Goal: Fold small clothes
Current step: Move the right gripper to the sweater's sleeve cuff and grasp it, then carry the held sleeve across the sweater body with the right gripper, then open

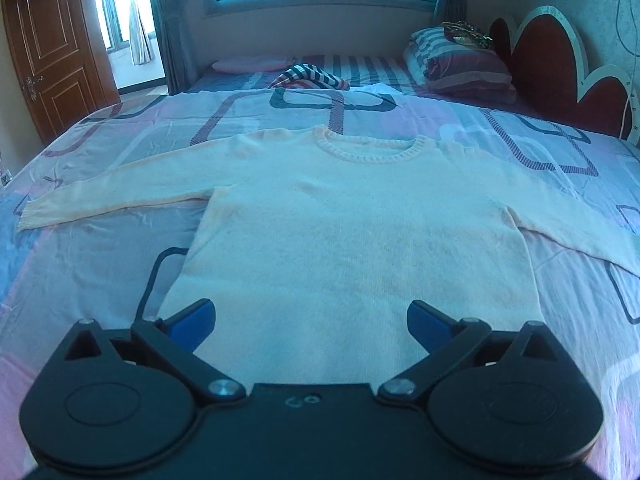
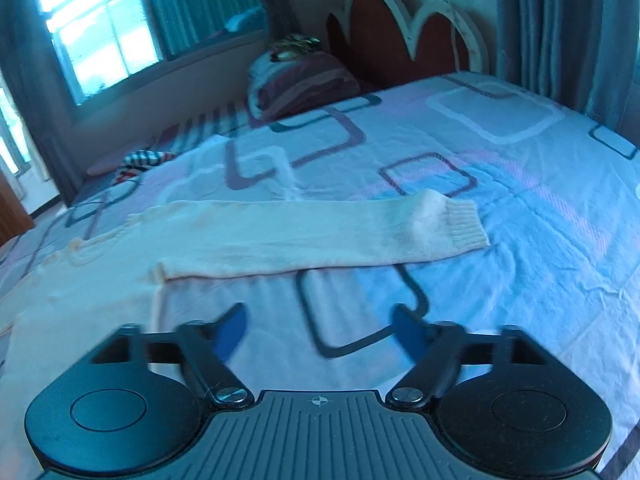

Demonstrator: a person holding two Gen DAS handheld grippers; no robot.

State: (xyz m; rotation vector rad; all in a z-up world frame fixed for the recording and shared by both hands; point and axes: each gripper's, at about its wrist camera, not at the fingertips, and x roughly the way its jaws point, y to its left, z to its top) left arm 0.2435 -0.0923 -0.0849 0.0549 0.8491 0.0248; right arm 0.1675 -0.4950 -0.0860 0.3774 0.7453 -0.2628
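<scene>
A cream knitted sweater (image 1: pixel 352 232) lies flat on the bed, collar away from me, both sleeves spread out to the sides. My left gripper (image 1: pixel 311 320) is open and empty, hovering over the sweater's bottom hem. In the right wrist view the sweater's right sleeve (image 2: pixel 320 236) stretches across the bedsheet, its ribbed cuff (image 2: pixel 460 224) at the right end. My right gripper (image 2: pixel 319 330) is open and empty, above the bedsheet just in front of that sleeve, beside the sweater's body (image 2: pixel 80 300).
The bed has a pink and blue sheet (image 1: pixel 100 264) with square patterns. A striped pillow (image 1: pixel 460 66) and a red headboard (image 1: pixel 548 60) are at the far right. A striped cloth (image 1: pixel 308 76) lies beyond the sweater. A wooden door (image 1: pixel 52 48) stands at left.
</scene>
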